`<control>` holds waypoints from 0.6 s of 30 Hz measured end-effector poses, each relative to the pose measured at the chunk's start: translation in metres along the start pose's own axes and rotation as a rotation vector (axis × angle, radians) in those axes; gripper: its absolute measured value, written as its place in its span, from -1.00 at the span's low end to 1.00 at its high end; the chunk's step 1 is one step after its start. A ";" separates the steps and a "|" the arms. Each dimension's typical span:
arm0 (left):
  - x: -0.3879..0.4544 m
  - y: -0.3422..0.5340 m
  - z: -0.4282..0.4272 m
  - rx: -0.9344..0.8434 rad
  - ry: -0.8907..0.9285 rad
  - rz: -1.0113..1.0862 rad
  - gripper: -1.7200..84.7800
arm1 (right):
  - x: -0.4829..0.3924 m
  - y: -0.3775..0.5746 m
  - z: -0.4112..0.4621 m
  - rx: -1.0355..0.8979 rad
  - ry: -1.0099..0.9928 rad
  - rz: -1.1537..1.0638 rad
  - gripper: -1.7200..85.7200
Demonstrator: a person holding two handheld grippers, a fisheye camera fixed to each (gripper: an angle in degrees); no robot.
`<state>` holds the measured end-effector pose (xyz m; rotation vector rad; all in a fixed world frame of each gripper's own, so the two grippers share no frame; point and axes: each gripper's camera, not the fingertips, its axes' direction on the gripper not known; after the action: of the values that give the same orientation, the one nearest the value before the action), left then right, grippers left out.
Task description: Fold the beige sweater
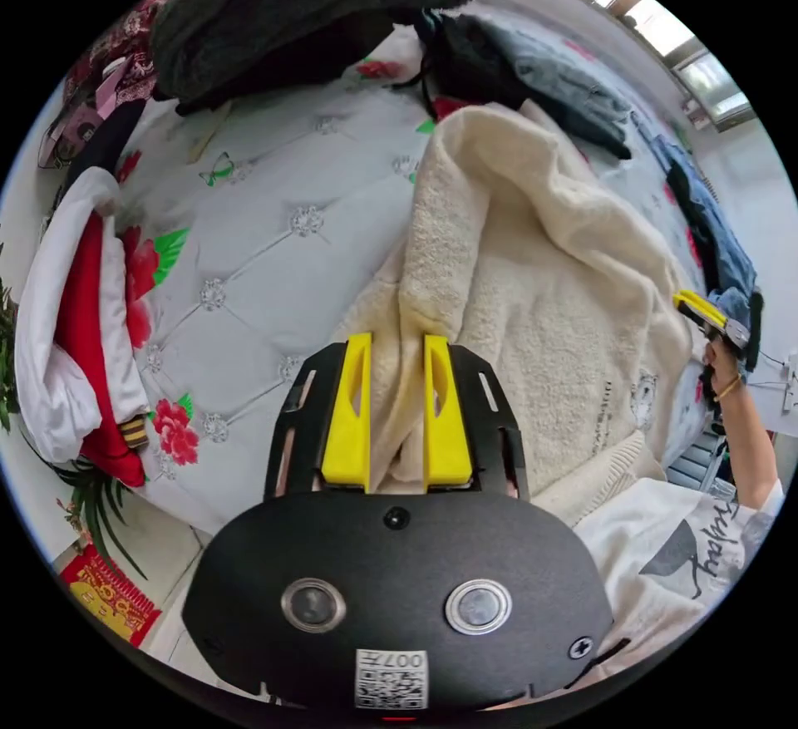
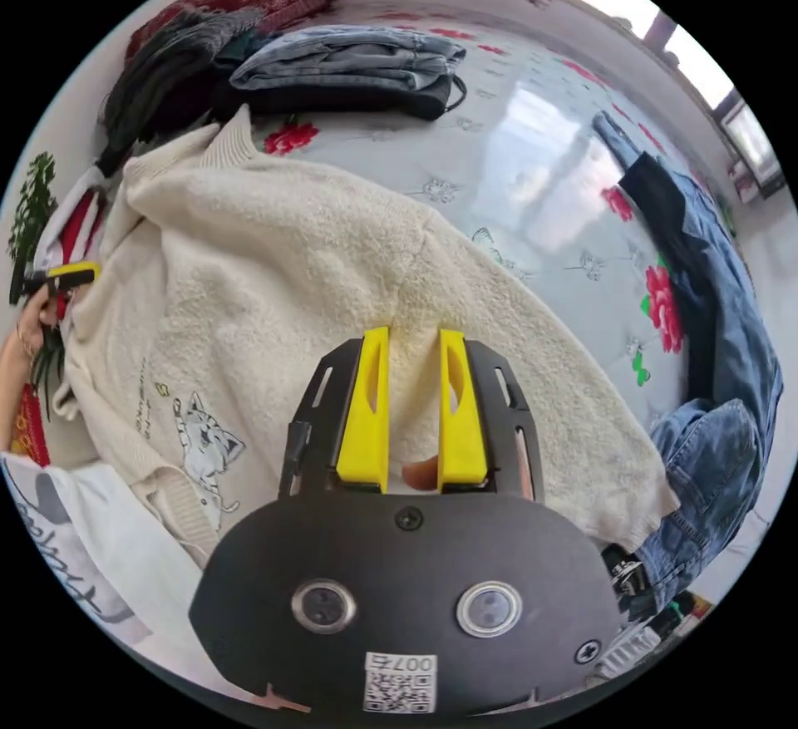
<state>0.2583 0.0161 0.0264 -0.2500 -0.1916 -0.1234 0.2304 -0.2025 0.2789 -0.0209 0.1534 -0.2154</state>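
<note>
— Where is the beige sweater (image 2: 274, 263) found?
— It is spread on the flowered bed (image 2: 532, 155); a fold is clamped in the left gripper (image 1: 397, 347).
— And the right gripper (image 2: 413, 338)?
— Its jaws are held narrowly apart over the sweater; a grip cannot be told.

Both views are bright with daylight. It comes from windows (image 1: 706, 72) at the far right, which are blown out to white. In the right gripper view a pale glare patch (image 2: 540, 155) lies on the shiny bed cover. Shadows are soft and short. The fisheye lens bends straight lines hard toward the round black border, where detail smears slightly. The centre of each view is sharp.
</note>
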 end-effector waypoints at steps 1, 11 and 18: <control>-0.002 -0.004 -0.001 0.016 0.006 0.014 -0.76 | -0.003 0.003 0.002 -0.010 0.026 -0.014 -0.85; -0.092 -0.067 -0.046 0.007 0.206 0.059 -0.89 | 0.063 0.067 0.019 -0.159 0.097 0.070 -0.89; -0.065 -0.078 -0.069 0.159 0.051 0.144 -0.77 | 0.055 0.046 -0.064 0.163 -0.168 0.094 -0.90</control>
<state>0.1954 -0.0700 -0.0340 -0.1010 -0.1310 0.0280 0.2828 -0.1699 0.2058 0.1301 -0.0309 -0.1310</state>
